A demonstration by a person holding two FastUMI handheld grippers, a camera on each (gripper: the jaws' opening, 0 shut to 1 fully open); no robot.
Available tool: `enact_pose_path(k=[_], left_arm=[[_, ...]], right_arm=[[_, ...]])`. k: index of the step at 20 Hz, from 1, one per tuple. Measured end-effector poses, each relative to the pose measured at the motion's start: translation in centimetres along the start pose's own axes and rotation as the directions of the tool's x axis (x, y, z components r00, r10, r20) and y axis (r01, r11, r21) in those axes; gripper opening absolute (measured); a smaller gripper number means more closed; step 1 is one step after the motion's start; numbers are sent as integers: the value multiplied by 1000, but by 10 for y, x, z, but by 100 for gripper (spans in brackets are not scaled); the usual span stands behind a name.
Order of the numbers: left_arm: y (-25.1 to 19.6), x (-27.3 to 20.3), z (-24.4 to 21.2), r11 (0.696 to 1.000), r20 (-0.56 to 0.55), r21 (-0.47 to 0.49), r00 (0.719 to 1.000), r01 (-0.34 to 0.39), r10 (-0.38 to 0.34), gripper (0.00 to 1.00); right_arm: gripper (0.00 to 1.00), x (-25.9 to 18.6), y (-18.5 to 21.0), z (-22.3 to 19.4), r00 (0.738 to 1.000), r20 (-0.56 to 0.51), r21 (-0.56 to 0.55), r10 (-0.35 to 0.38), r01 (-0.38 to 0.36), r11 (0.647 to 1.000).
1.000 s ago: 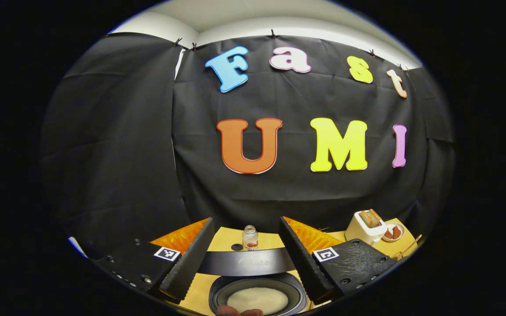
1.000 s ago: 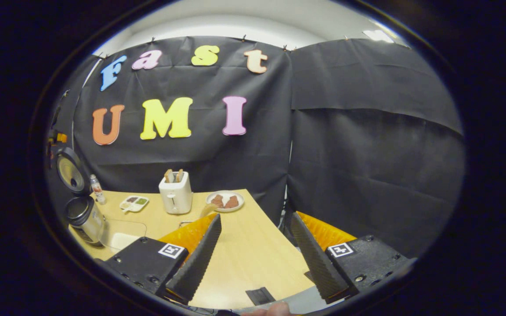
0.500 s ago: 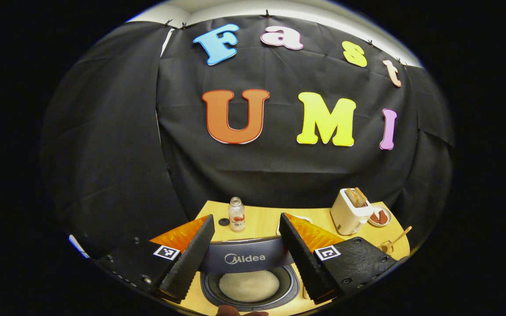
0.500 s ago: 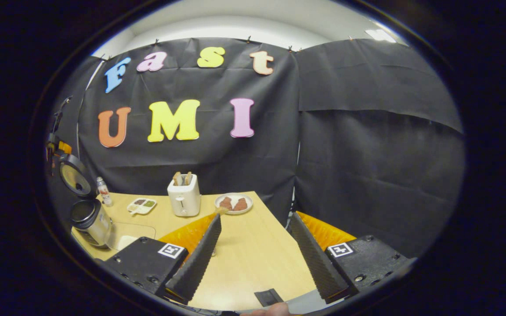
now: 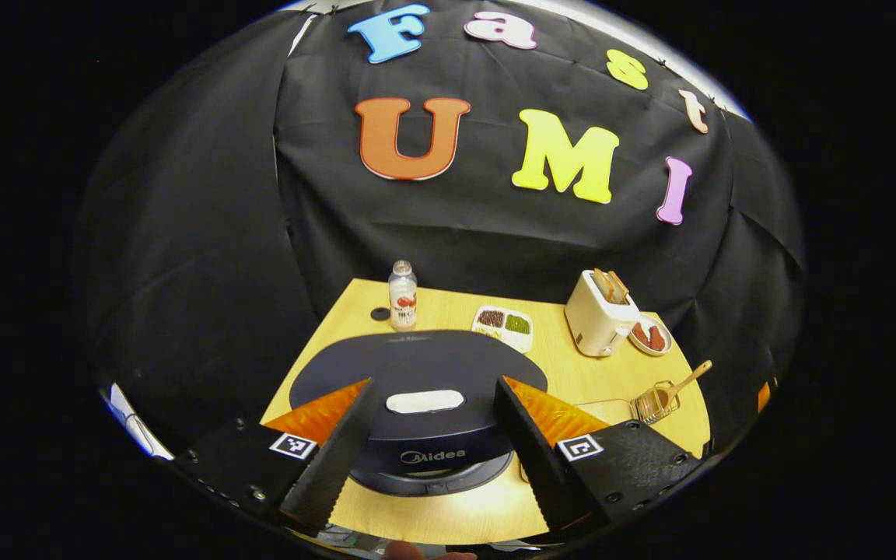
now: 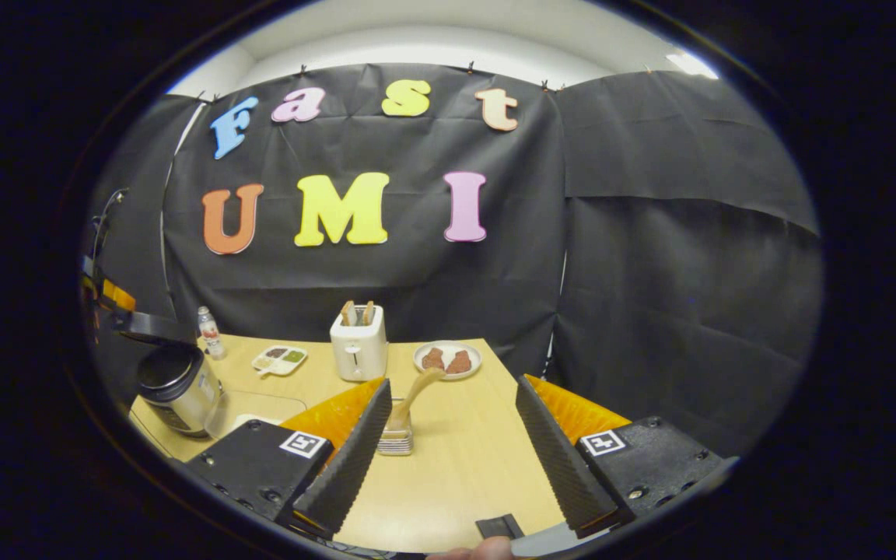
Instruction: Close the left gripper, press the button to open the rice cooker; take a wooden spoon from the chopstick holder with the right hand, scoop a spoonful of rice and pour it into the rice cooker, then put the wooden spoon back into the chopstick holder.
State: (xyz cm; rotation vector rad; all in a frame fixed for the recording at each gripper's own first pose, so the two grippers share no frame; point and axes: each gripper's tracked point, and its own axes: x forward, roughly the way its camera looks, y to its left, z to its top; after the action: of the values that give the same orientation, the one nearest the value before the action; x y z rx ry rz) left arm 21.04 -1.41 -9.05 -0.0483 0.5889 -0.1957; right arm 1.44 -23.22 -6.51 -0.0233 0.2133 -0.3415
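Between the left gripper's [image 5: 432, 435] spread, empty fingers lies the dark, rounded lid of the rice cooker [image 5: 417, 369], seen from above with a pale oblong panel at its middle; the lid looks lowered over the pot here, though in the right gripper view it seems to stand slightly raised above the steel-sided pot [image 6: 178, 386], so I cannot tell whether it is latched. The right gripper [image 6: 452, 451] is likewise open and holds nothing, hanging over the light wooden table [image 6: 456, 459]. Just ahead of its left finger stands the small clear chopstick holder [image 6: 396, 435] with the pale wooden spoon [image 6: 417, 393] leaning out of it, handle up and to the right. By my reading no scooping is in hand and the spoon rests in its holder. If the cooker must be opened, the left jaws need closing first, then a press on the button near the lid's front; the right gripper would then reach forward to the spoon's handle.
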Motion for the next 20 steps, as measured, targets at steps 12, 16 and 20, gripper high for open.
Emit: enact_pose_path(k=[12,16,20], left_arm=[[-5,22,-78,1000,-164,27,986,-3,7,98],[-4,26,-89,999,-193,27,981,-29,34,97],[-5,26,-96,998,-199,33,979,-50,55,97]], right_arm=[[100,12,31,8,997,-30,-63,70,-71,995],[99,27,49,16,992,-38,-57,118,-120,991],[99,48,70,26,984,-34,-54,176,-177,983]])
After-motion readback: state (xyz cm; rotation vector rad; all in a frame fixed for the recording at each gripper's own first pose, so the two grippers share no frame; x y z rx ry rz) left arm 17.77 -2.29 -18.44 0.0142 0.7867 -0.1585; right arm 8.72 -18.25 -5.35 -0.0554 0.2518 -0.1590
